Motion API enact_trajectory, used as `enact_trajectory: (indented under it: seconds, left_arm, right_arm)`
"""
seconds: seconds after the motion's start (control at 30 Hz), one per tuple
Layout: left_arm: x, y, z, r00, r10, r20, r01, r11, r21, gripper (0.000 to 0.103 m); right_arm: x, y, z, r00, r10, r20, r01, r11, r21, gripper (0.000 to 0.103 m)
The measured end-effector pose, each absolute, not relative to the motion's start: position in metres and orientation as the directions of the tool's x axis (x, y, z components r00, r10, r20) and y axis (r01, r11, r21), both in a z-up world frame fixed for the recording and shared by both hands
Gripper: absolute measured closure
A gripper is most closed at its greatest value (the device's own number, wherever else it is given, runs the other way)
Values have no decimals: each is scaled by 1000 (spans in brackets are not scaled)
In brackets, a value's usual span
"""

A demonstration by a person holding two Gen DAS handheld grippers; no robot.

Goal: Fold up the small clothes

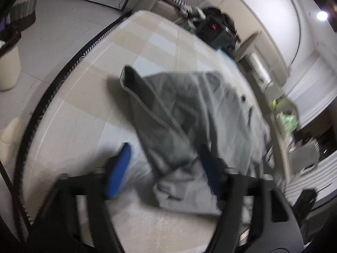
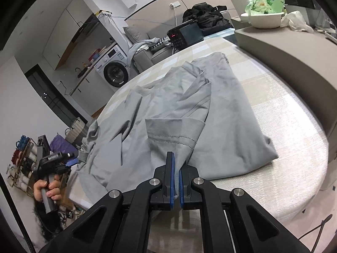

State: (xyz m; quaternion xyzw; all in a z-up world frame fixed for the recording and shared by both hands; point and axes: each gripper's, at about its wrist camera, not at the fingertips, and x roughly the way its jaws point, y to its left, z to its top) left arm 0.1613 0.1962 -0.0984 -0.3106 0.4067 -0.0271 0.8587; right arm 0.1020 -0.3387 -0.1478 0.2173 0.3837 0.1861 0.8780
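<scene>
On the checked bed (image 2: 273,109) lies a grey shirt (image 2: 168,109), half folded. Right gripper (image 2: 176,181) fingers pinch its near sleeve hem; left gripper (image 1: 164,168) fingers stand wide, cloth loose between them. Better to smooth wrinkles before the next fold.

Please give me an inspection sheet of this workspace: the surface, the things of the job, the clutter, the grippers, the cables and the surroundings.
Surface: bed with checked beige cover, mostly bare around the cloth.
Job's things: one grey garment, crumpled and partly folded over, a hemmed sleeve on top.
Clutter: black device with red display and dark clothes at the far end; white bowl with green wrapping on the side ledge.
Grippers: right gripper shut on the garment's edge; left gripper open, cloth lying between its fingers, pads not pressing; that view is blurred.
Cables: white cable from a wall socket.
Surroundings: washing machine, grey sofa, wall cabinets.
</scene>
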Motion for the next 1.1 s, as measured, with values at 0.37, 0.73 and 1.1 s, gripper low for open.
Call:
enact_trajectory:
  seconds: [0.37, 0.73, 1.1]
  left_arm:
    - [192, 200, -113, 662, -255, -705, -268, 798, -540, 102]
    - [168, 245, -115, 693, -214, -688, -351, 734, -582, 102]
    - [111, 286, -123, 672, -153, -724, -452, 690, -566, 92]
  right_arm:
    - [109, -329, -146, 624, 549, -555, -195, 798, 570, 91]
    - [104, -328, -151, 623, 519, -585, -184, 825, 535, 91]
    - [97, -334, -153, 636, 502, -586, -166, 831, 532, 91]
